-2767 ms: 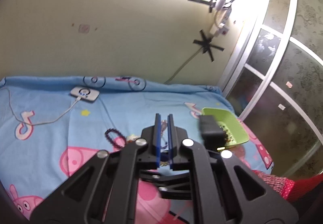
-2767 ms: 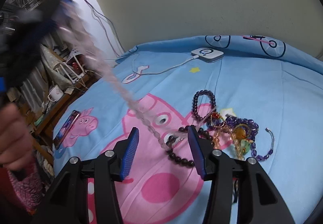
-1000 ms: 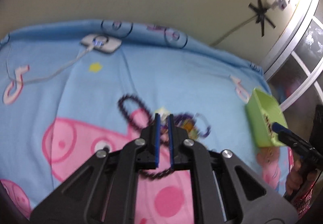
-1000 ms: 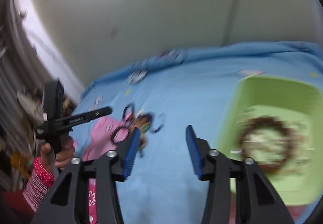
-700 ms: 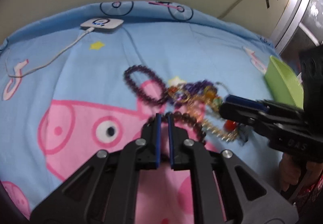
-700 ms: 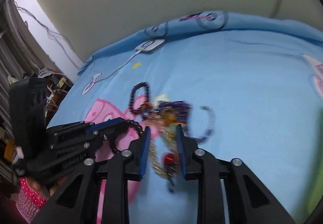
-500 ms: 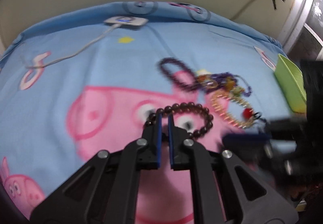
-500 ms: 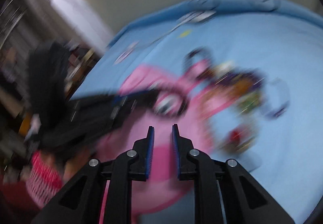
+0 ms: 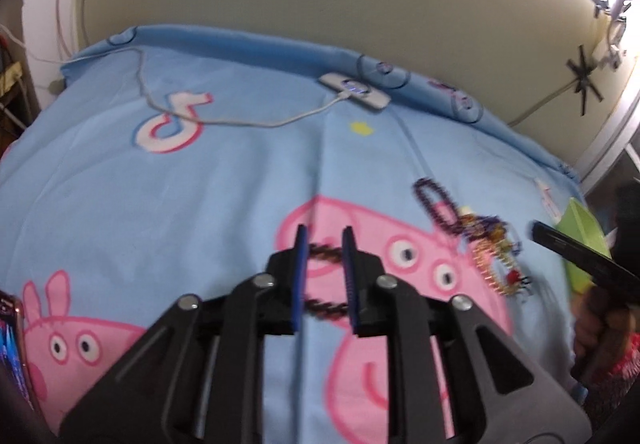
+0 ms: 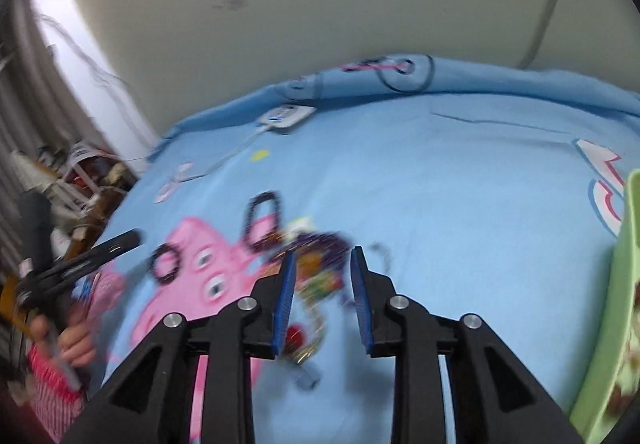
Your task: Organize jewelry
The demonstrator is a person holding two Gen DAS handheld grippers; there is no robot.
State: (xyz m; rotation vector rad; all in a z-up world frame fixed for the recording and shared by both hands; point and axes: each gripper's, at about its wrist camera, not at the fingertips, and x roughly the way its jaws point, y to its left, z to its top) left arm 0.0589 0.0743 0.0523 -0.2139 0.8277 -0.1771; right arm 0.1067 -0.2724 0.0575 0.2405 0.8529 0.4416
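Note:
My left gripper is open, its blue pads on either side of a dark brown bead bracelet lying on the pink pig print. That bracelet also shows in the right wrist view. My right gripper is open over a tangled pile of purple, gold and red jewelry, which also shows in the left wrist view. A dark purple bead bracelet lies beside the pile. A green tray holding beads is at the right edge.
The bed has a blue cartoon-print sheet. A white charger with a cable lies near the far edge by the wall. A phone lies at the left. Cluttered shelves stand beyond the left side of the bed.
My left gripper has opened and moved left over the brown bracelet. My right gripper has opened and swung back over the jewelry pile.

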